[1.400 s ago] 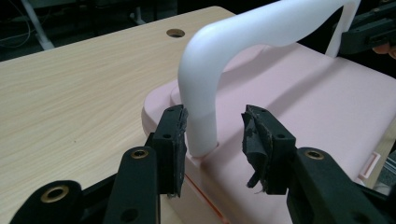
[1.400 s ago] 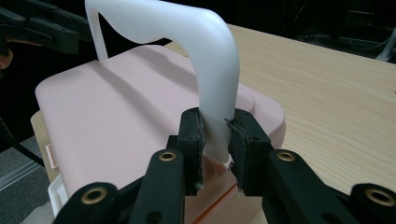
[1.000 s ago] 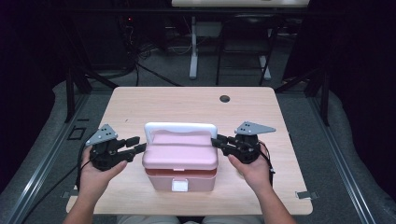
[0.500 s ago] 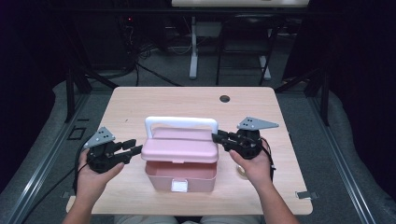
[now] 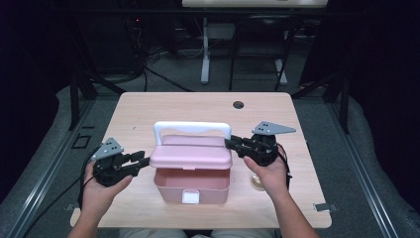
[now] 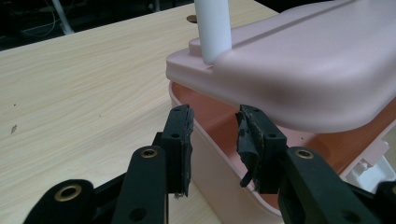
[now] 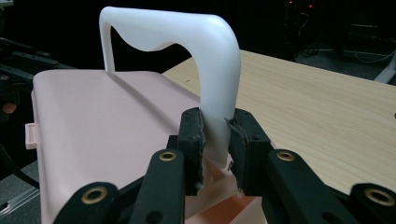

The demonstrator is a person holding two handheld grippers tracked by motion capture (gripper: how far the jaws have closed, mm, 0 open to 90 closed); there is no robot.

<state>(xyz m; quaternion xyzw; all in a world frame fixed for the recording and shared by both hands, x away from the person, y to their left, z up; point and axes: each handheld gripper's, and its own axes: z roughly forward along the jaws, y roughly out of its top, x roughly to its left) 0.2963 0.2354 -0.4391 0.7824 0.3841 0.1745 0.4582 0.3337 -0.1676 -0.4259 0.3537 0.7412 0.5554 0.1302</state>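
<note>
A pink lunch box (image 5: 190,187) with a white handle (image 5: 192,127) stands at the table's near middle, its lid (image 5: 190,154) raised off the base at the front. My right gripper (image 5: 229,144) is shut on the handle's right leg (image 7: 217,116), which holds the lid up. At the box's left end my left gripper (image 5: 143,162) straddles the base's wall (image 6: 210,154), one jaw outside and one inside under the lid (image 6: 303,70). Its jaws have just been closing, with a gap still showing at the pads (image 6: 182,135).
The light wooden table (image 5: 198,106) has a dark cable hole (image 5: 238,105) at the back. A small pale round thing (image 5: 257,182) lies under the right hand. A metal clip (image 5: 322,207) sits at the front right edge. Dark floor and table legs lie beyond.
The lid has lifted off the base with the handle in my right gripper, which rose a little. My left gripper's tips have come in at the box's left wall.
</note>
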